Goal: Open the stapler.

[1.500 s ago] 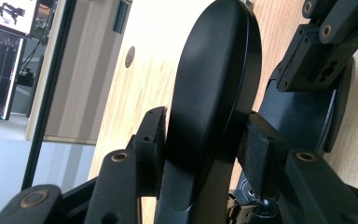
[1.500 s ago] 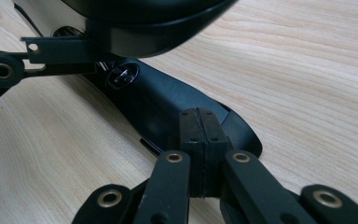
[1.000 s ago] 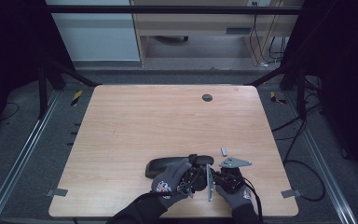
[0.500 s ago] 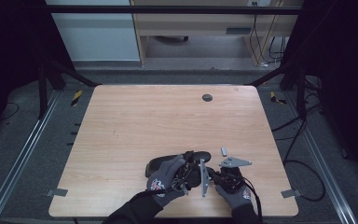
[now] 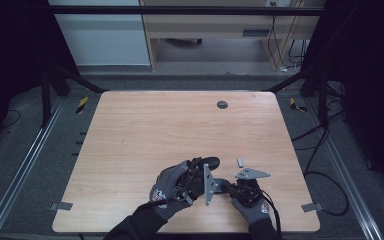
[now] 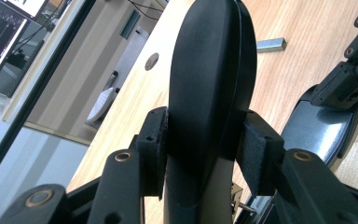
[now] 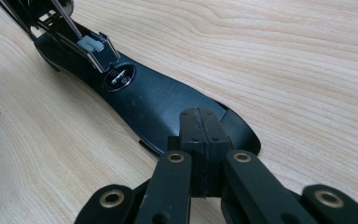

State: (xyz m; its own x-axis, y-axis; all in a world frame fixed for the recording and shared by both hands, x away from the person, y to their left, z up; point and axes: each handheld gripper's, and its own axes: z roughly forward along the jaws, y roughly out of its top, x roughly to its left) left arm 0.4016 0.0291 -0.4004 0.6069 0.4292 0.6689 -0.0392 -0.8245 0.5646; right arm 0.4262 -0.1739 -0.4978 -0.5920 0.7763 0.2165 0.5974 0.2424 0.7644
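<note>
Both hands drawn closer together since a second ago, near the desk (image 5: 130,130) edge at 6 o'clock. Left gripper (image 6: 204,154): fingers clenched on black lid (image 6: 209,79), held upright. Right gripper (image 7: 199,154): fingers pressed together over dark base (image 7: 154,102), possibly pinching its rim. Small metal block (image 5: 240,161) at 1 o'clock, just beside.

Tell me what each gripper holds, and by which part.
The left gripper clamps the black oval top shell across its sides near the lower end. The right gripper is shut, pressing the black base.
</note>
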